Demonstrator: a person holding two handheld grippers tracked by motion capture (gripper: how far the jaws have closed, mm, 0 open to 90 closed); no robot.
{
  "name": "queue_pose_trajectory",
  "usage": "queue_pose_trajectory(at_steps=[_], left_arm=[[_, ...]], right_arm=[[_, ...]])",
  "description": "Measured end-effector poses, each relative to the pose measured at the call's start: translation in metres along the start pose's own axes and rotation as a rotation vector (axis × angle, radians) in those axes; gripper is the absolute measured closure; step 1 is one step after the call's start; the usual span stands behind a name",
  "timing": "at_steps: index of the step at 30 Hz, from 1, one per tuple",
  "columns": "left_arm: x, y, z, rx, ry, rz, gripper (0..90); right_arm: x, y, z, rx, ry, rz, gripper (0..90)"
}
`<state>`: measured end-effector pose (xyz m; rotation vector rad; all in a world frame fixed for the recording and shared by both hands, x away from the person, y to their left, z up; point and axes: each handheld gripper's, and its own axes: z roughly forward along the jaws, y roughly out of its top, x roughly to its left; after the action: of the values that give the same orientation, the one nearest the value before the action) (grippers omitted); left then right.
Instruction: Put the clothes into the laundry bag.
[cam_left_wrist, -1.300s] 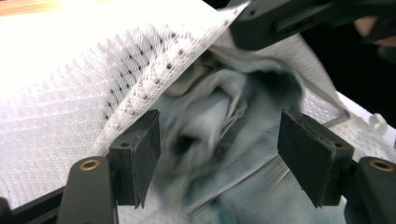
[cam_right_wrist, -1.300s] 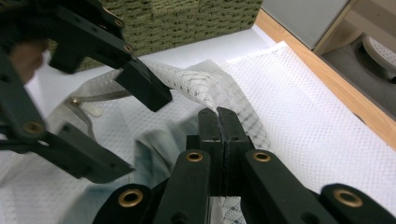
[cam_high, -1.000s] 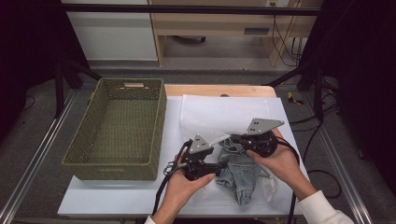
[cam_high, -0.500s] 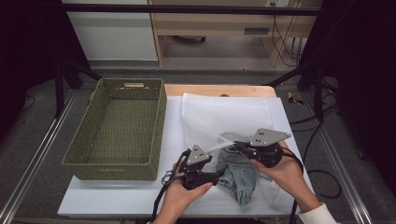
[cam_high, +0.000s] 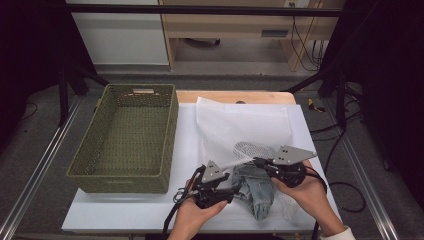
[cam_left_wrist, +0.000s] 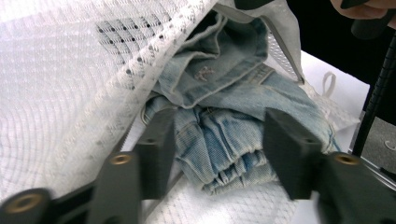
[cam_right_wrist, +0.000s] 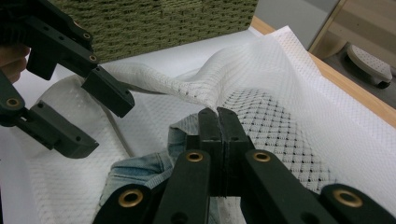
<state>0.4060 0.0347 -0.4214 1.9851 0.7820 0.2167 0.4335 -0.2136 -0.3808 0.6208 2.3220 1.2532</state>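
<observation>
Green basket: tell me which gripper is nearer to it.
Left. The left gripper sits just off the green basket's near right corner, its jaws having just been closing around the jeans. The right gripper is farther right, pinching the white mesh bag.

One basket (cam_high: 127, 137), one mesh bag (cam_high: 240, 125), one denim garment (cam_high: 256, 187) (crumpled), two tongs.

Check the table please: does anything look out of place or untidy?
The crumpled light-blue denim garment sticks halfway out of the white mesh laundry bag, whose edge the right tool pinches up. The woven green basket sits straight.
</observation>
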Motion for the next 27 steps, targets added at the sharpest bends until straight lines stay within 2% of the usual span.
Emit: queue_pose_trajectory(at_steps=[7, 10, 13, 17, 22, 27], left_arm=[[-0.006, -0.013, 0.001, 0.061, -0.018, 0.01, 73.8], [-0.006, -0.019, 0.002, 0.092, -0.05, 0.008, 83.8], [-0.009, -0.022, 0.006, 0.118, -0.08, 0.01, 90.0], [-0.016, -0.026, 0.014, 0.18, -0.086, 0.046, 90.0], [-0.018, -0.03, 0.024, 0.228, -0.104, 0.047, 90.0], [-0.018, -0.03, 0.033, 0.239, -0.111, 0.044, 90.0]], right_arm=[[-0.001, -0.005, -0.002, -0.016, 0.007, 0.006, 90.0], [0.0, -0.007, -0.002, -0.016, 0.009, 0.008, 90.0], [0.001, -0.009, -0.002, -0.017, 0.009, 0.009, 90.0], [0.002, -0.011, -0.001, -0.014, 0.015, 0.015, 90.0], [0.003, -0.01, 0.002, -0.011, 0.022, 0.012, 90.0], [0.003, -0.012, 0.003, -0.006, 0.026, 0.019, 90.0]])
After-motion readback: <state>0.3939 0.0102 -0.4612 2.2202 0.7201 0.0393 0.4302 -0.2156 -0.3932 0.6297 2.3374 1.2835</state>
